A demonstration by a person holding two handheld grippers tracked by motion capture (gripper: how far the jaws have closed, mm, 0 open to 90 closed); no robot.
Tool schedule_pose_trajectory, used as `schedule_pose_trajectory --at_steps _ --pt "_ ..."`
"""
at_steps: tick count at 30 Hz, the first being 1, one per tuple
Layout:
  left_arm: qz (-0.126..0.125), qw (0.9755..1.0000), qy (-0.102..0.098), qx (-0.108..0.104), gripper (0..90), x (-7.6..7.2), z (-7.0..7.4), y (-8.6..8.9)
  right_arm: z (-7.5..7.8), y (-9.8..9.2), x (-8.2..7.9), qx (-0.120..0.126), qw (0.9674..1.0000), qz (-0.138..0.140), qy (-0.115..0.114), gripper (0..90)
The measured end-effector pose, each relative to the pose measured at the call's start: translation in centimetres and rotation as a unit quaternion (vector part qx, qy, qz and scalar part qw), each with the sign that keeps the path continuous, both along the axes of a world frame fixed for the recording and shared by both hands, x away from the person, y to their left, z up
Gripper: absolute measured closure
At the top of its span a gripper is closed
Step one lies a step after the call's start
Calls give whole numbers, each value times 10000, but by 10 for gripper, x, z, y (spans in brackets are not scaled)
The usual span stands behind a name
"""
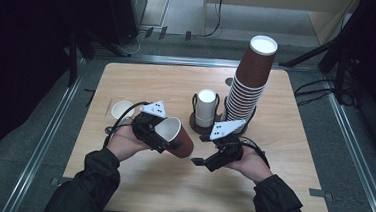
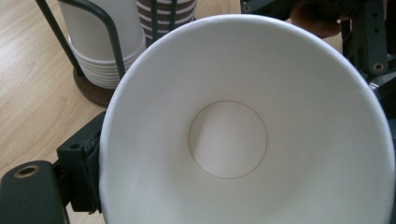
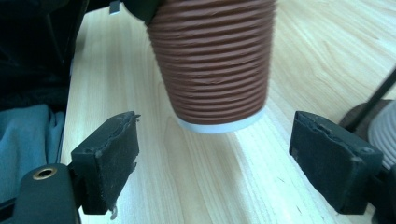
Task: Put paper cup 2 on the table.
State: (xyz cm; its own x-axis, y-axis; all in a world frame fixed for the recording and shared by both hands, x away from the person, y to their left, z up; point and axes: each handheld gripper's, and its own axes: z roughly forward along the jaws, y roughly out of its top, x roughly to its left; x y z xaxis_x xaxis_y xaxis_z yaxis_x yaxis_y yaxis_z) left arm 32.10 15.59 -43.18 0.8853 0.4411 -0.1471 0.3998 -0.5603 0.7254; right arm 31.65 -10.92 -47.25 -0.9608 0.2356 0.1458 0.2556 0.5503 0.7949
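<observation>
My left gripper (image 1: 165, 142) is shut on a brown ribbed paper cup (image 1: 183, 142), held on its side above the table with its base pointing right. In the left gripper view the cup's white inside (image 2: 229, 140) faces the camera, and one black pad (image 2: 89, 175) presses on its outer wall; the other jaw is hidden behind the cup. My right gripper (image 1: 198, 162) sits just right of the cup's base, aimed at it. In the right gripper view the cup (image 3: 217, 70) hangs just beyond the gripper (image 3: 219, 163), whose jaws stand wide apart with nothing between them.
A wire holder on a dark round base holds a stack of white cups (image 1: 206, 107) at mid-table. A tall leaning stack of brown cups (image 1: 250, 80) stands beside it on the right. A single white cup (image 1: 122, 110) stands at the left. Bare wood table (image 1: 170, 185) lies in front.
</observation>
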Motion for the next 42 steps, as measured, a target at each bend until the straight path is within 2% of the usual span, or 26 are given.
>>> schedule_pose_trajectory --at_steps 4,8,14,20,25,30,37,42 --pt "-44 9999 94 113 83 1 -2 2 -1 -5 4 -59 9996 -269 19 158" --pt "-68 9994 130 322 82 1 -5 8 0 -12 8 -44 9988 -462 130 159" --pt "-6 9990 145 431 82 0 -5 22 2 -18 10 1 9987 -493 109 159" --pt "132 9979 152 622 81 0 -7 38 2 -22 14 -4 9982 -572 179 160" --pt "179 9972 195 701 80 -1 -8 51 1 -25 17 3 9980 -599 204 160" --pt "270 9962 128 822 78 -5 -7 64 -4 -28 22 -57 9976 -632 292 160" --pt "540 9934 170 993 75 -7 -12 83 -5 -29 24 -77 9975 -659 255 162" --pt "666 9915 307 1070 73 -6 -18 95 -8 -28 25 -171 9975 -665 166 164"
